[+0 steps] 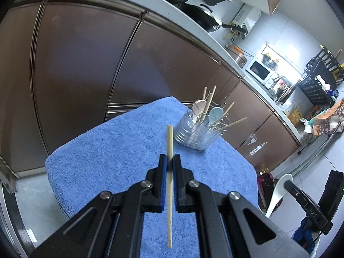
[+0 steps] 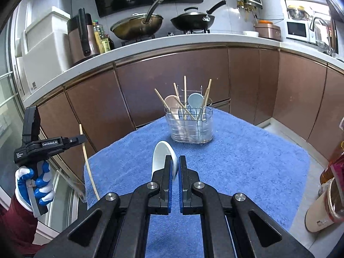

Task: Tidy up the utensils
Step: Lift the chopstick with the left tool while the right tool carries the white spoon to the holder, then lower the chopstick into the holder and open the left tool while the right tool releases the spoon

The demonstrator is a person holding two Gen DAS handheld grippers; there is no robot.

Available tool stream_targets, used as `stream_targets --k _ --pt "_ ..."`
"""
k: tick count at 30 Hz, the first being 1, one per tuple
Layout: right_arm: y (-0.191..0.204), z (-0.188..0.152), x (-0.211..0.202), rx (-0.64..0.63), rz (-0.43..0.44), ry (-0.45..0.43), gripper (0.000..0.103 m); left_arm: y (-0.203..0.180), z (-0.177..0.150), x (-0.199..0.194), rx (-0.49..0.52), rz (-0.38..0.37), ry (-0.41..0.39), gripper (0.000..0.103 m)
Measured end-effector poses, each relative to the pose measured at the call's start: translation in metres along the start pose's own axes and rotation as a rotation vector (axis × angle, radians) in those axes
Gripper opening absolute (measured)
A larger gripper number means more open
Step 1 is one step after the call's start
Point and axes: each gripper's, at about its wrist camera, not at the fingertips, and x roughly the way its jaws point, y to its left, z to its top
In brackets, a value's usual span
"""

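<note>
My left gripper (image 1: 169, 161) is shut on a wooden chopstick (image 1: 169, 142), held upright above the blue towel (image 1: 107, 150). It also shows in the right wrist view (image 2: 82, 139), off the towel's left edge, with the chopstick (image 2: 87, 161) hanging through it. My right gripper (image 2: 175, 161) is shut on a white ceramic spoon (image 2: 161, 157), bowl up, above the towel (image 2: 247, 161). That spoon also shows in the left wrist view (image 1: 279, 191). A clear utensil holder (image 2: 189, 124) stands at the towel's far side with several chopsticks, a pink spoon (image 2: 172, 103) and a light blue spoon (image 2: 194, 101); it shows in the left wrist view (image 1: 193, 133) too.
Brown cabinet doors (image 2: 172, 75) under a white counter (image 2: 193, 37) run behind the towel-covered table. Woks (image 2: 137, 24) sit on the stove. A bottle and cup (image 2: 329, 193) stand at the right. A microwave (image 2: 296, 29) is at far right.
</note>
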Motion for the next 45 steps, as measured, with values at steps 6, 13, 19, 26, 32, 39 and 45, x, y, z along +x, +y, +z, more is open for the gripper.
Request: stream_targets --k 6,13,19,26,32,39,45 --pt "0.001 0.003 -0.011 0.000 -0.017 -0.035 0.005 -0.015 0.004 -0.004 0.022 -0.016 -0.012 0.005" --pt "-0.005 0.019 -0.007 -0.005 -0.046 -0.044 0.005 -0.045 0.024 0.002 0.065 -0.055 -0.031 0.005" --pt "-0.011 0.043 0.008 -0.025 -0.068 -0.048 0.005 -0.079 0.058 0.010 0.121 -0.096 -0.078 0.005" --pt "-0.019 0.084 0.030 -0.040 -0.088 -0.085 0.005 -0.109 0.108 0.024 0.162 -0.112 -0.156 0.005" --pt "-0.028 0.125 0.046 -0.035 -0.117 -0.165 0.005 -0.135 0.149 0.045 0.192 -0.102 -0.249 0.005" --pt "-0.035 0.160 0.074 -0.053 -0.169 -0.251 0.005 -0.159 0.173 0.077 0.227 -0.060 -0.371 0.005" --pt "-0.042 0.171 0.114 -0.070 -0.196 -0.271 0.005 -0.164 0.176 0.121 0.247 -0.004 -0.390 0.005"
